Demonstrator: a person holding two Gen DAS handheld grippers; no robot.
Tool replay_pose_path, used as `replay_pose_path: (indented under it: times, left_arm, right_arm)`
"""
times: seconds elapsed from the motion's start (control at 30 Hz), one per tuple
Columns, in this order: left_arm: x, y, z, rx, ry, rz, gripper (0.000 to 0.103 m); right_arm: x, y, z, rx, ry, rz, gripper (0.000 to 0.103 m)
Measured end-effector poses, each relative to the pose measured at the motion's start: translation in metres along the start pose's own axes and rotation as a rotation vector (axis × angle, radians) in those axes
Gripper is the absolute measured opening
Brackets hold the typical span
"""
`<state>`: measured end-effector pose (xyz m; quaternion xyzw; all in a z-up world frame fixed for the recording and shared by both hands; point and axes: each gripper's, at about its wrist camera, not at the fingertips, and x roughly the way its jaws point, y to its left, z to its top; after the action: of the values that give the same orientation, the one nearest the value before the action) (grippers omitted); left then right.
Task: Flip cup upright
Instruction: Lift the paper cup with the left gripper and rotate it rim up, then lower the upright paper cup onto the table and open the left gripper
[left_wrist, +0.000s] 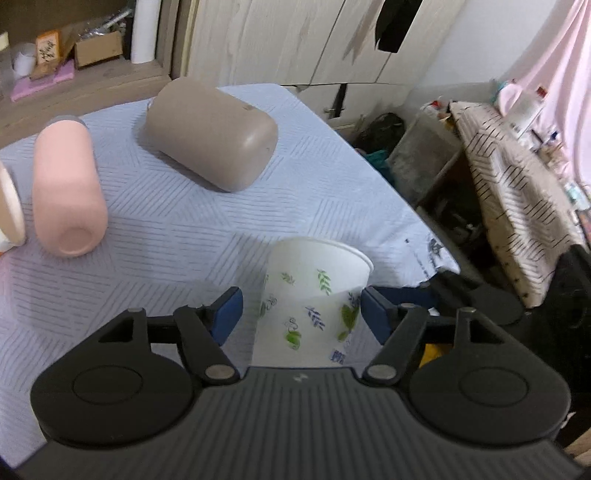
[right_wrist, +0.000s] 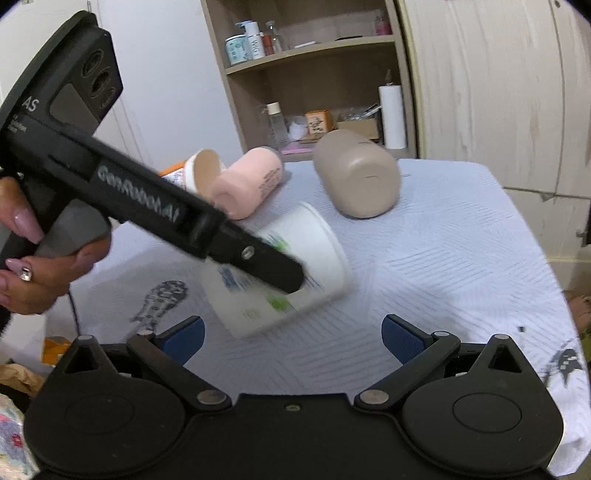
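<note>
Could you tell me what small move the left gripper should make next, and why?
Probably close the left gripper on the paper cup: its blue pads flank the cup with gaps either side, and the right wrist view shows the cup tilted, not yet upright.

Surface: a table (right_wrist: 461, 236) wearing a pale blue cloth with a chevron weave.
Landmark: a taupe cup (right_wrist: 356, 177) lying on its side toward the far edge.
Beside it: a pink cup (right_wrist: 247, 184) lying on its side, left of the taupe cup.
Further left: a cream-lined cup (right_wrist: 201, 173) lying just beside the pink cup.
Nearer: a white leaf-print paper cup (right_wrist: 280, 280) tilting in front of the taupe cup; its contact with the cloth is blurred.
</note>
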<state>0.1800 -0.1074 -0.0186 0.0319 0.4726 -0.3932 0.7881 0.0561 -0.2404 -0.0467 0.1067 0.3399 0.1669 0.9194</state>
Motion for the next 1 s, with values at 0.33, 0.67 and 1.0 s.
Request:
replay_pose_path:
  times: [0.33,0.67,1.0]
  left_arm:
    - [0.009,0.025,0.004,-0.096,0.031,-0.126,0.06]
    - [0.008,0.032,0.002,-0.11,0.038,-0.151,0.059]
    - [-0.013,0.023,-0.009,-0.064,0.004,-0.128,0.059]
  right_arm:
    - [0.016,-0.019,0.01,0.26,0.066,0.13,0.103]
    - [0.024,-0.021,0.019,0.32,0.072,0.111,0.091]
    - [0.015,-0.018,0.019,0.294,0.072,0.165,0.079]
